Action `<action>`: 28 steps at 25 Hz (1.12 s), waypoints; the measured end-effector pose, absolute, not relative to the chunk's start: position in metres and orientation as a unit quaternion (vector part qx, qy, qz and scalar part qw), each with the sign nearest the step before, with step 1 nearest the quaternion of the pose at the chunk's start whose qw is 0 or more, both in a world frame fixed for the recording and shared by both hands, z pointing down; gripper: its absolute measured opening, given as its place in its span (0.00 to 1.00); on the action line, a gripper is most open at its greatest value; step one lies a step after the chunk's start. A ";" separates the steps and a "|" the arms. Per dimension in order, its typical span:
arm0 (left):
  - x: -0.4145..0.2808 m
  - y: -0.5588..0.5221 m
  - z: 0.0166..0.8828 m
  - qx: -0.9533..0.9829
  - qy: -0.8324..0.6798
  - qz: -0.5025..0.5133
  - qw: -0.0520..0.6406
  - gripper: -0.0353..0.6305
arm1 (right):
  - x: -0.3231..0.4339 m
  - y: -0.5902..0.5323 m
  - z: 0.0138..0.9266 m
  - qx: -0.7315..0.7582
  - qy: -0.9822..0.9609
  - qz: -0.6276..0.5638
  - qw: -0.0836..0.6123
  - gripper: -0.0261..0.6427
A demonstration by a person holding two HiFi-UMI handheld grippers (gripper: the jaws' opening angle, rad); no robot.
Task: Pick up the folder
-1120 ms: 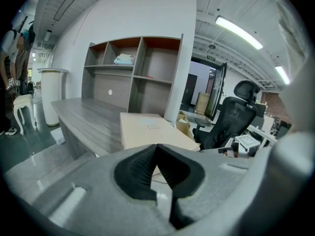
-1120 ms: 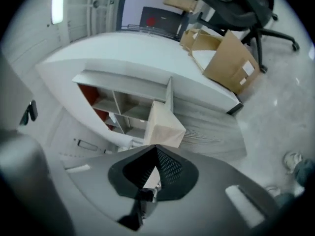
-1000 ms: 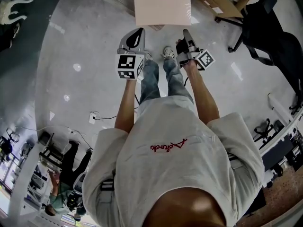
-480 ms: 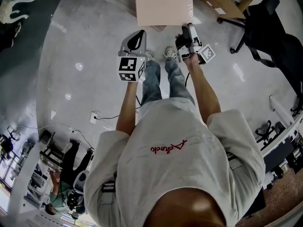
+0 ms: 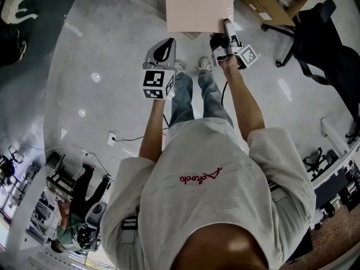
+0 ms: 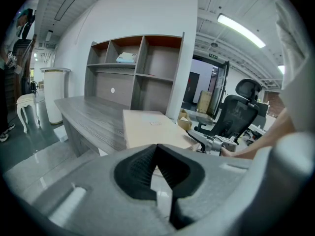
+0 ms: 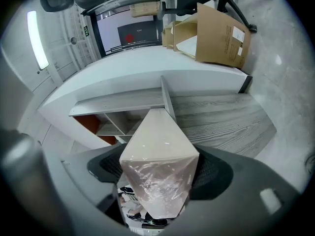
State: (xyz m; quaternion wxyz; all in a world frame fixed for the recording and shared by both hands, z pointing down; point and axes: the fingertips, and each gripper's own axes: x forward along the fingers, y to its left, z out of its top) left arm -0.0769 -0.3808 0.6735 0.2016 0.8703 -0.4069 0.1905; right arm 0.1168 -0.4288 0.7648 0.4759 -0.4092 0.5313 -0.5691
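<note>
While my left gripper (image 5: 165,43) hangs on my near left, jaws together on nothing and short of the desk, the work falls to the right hand. My right gripper (image 5: 227,28) is held level and rolled onto its side. Its jaws have just been closing from wide and bear on the near right corner of the folder (image 5: 198,7), one pad above and one below. It reads as a thick, box-type folder that fills the gap between the pads. It lies flat on the grey wood desk (image 6: 93,114), its near edge at or just past the front lip. Its long axis runs straight away from me toward the shelf unit (image 6: 142,68). Finding: nearly all of the folder lies ahead and to the left of the grip. I judge that a lift from this corner will let the far left end droop or drag, so the raise calls for a firm clamp and a steady wrist.
</note>
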 end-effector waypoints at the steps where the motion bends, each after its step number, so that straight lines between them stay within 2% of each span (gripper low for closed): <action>1: -0.077 -0.381 0.673 0.870 -0.407 0.191 0.201 0.05 | 0.117 -0.431 0.765 -0.410 0.530 -0.570 0.475 0.60; 9: -0.080 -0.382 0.673 0.869 -0.409 0.195 0.200 0.05 | 0.120 -0.443 0.772 -0.418 0.533 -0.570 0.465 0.52; 28: -0.078 -0.391 0.645 0.869 -0.425 0.181 0.179 0.05 | 0.108 -0.427 0.736 -0.382 0.589 -0.573 0.423 0.48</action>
